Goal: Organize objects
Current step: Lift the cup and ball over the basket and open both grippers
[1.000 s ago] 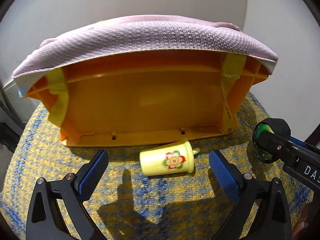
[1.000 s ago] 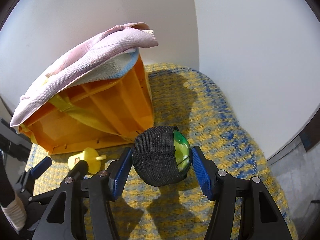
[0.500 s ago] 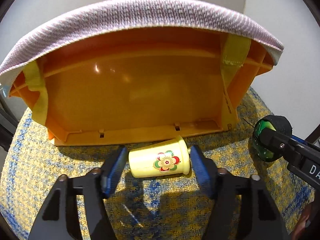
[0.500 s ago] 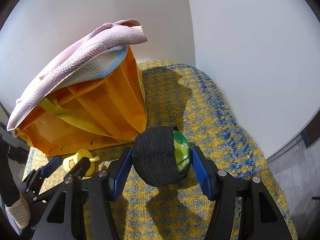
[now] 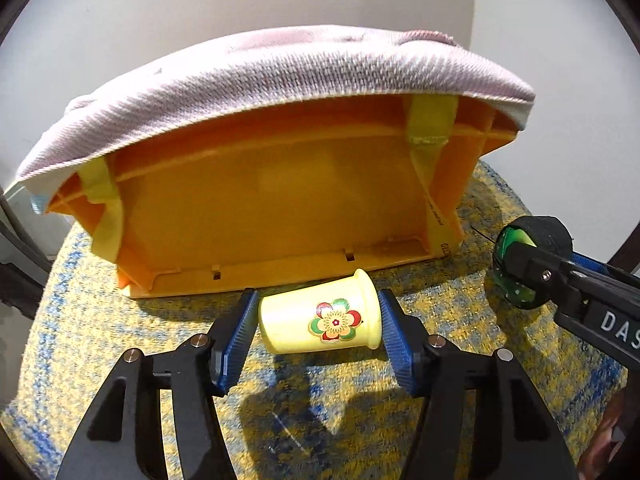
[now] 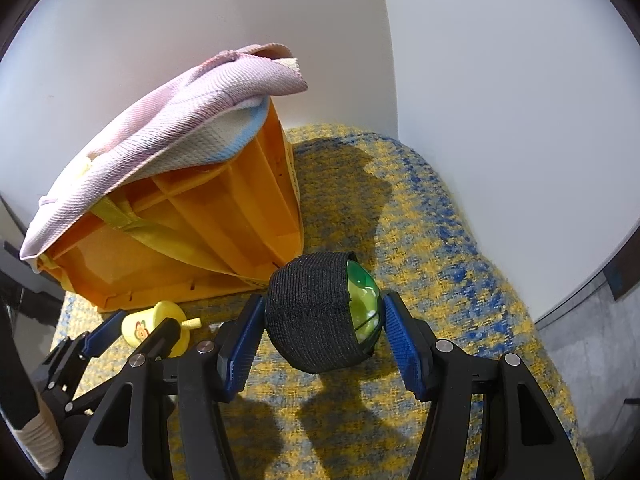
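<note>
A yellow toy cup (image 5: 320,320) with a flower sticker lies on its side on the yellow-blue woven seat (image 5: 120,340). My left gripper (image 5: 316,330) is shut on it, one blue pad at each end; it also shows in the right wrist view (image 6: 154,326). My right gripper (image 6: 324,330) is shut on a green ball in a black knit sleeve (image 6: 316,316), also visible at the right of the left wrist view (image 5: 524,260). An orange plastic bin (image 5: 272,200) lies tipped on its side just behind the cup, a pink cloth (image 5: 260,76) draped over it.
White walls meet in a corner behind the bin (image 6: 384,40). The seat's edge curves round on the right (image 6: 520,280). Yellow straps (image 5: 106,208) hang across the bin's opening. A dark frame stands at the far left (image 5: 16,272).
My left gripper has moved forward around the cup and closed on it, and the cup is slightly tilted now. The right gripper has held the ball almost still.
</note>
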{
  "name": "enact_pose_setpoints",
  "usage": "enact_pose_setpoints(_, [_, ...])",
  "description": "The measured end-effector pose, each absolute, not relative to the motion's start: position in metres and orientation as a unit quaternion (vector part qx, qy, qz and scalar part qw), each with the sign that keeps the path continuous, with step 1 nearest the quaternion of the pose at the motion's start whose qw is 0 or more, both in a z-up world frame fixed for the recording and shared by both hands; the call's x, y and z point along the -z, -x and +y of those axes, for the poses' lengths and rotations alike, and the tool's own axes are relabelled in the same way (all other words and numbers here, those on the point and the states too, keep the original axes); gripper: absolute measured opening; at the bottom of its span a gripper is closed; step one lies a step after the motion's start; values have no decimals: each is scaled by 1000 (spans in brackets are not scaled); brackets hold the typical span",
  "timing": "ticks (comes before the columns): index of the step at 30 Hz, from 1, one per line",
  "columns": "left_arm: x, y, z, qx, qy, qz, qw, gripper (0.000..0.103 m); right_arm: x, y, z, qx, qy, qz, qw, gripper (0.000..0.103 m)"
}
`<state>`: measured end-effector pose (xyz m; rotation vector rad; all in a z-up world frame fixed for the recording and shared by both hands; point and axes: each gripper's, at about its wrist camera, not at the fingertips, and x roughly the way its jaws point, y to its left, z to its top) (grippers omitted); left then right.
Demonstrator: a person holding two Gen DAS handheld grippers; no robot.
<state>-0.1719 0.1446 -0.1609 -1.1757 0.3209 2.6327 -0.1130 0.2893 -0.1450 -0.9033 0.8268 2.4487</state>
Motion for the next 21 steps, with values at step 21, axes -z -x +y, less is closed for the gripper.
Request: enact_pose_setpoints(21, [95,122,96,-912,382,118,92,59,96,106,242,-899,317,250,170,60])
